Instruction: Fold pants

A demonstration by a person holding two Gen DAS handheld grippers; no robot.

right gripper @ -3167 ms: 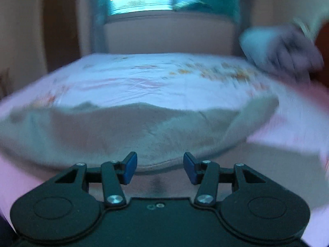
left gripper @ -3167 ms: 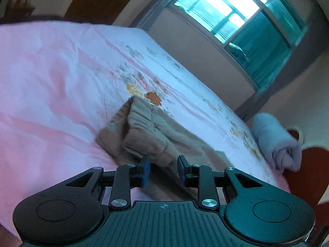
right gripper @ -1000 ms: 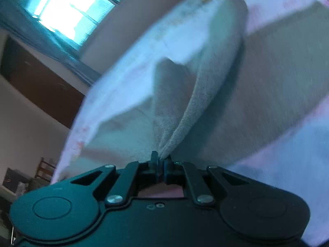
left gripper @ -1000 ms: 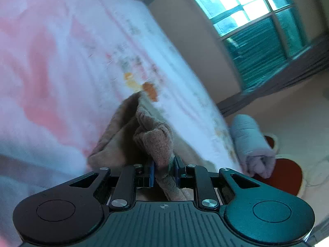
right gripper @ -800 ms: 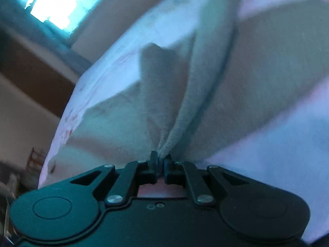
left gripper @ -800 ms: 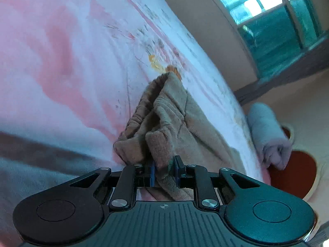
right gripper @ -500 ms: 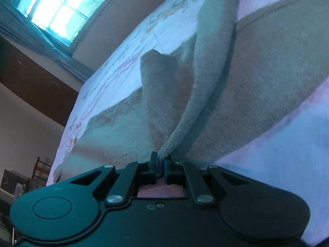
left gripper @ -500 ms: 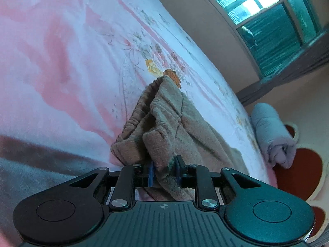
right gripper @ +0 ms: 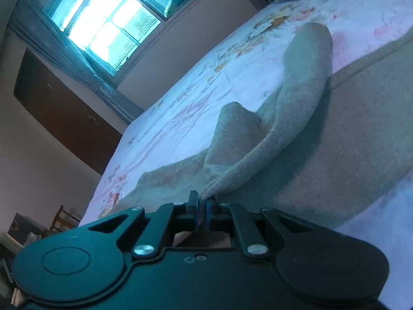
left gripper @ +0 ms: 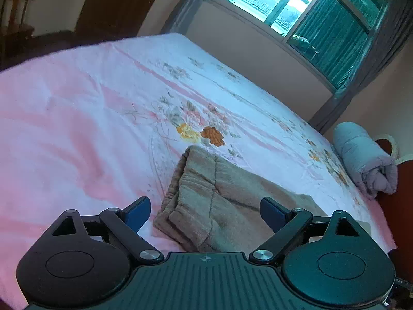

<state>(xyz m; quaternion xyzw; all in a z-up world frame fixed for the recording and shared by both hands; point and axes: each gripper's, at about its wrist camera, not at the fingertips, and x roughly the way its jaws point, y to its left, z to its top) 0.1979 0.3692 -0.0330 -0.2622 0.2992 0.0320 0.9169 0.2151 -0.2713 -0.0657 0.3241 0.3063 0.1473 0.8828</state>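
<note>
Tan fleece pants lie folded over on the pink flowered bedsheet, the elastic waistband end nearest the left wrist camera. My left gripper hovers above that end, its jaws opening wide, with the cloth below them and not touched by the blue pads. In the right wrist view the pants spread across the bed, and one edge rises in a fold to my right gripper, which is shut on that edge.
A rolled grey blanket lies at the bed's far right corner beside a red-brown headboard. A window with teal curtains faces the bed. A dark wooden cabinet and a chair stand beyond the bed's side.
My left gripper has let go of the waistband fold, spread its jaws and lifted away; the cloth has dropped flat. The right gripper still pinches the pants edge in much the same place.
</note>
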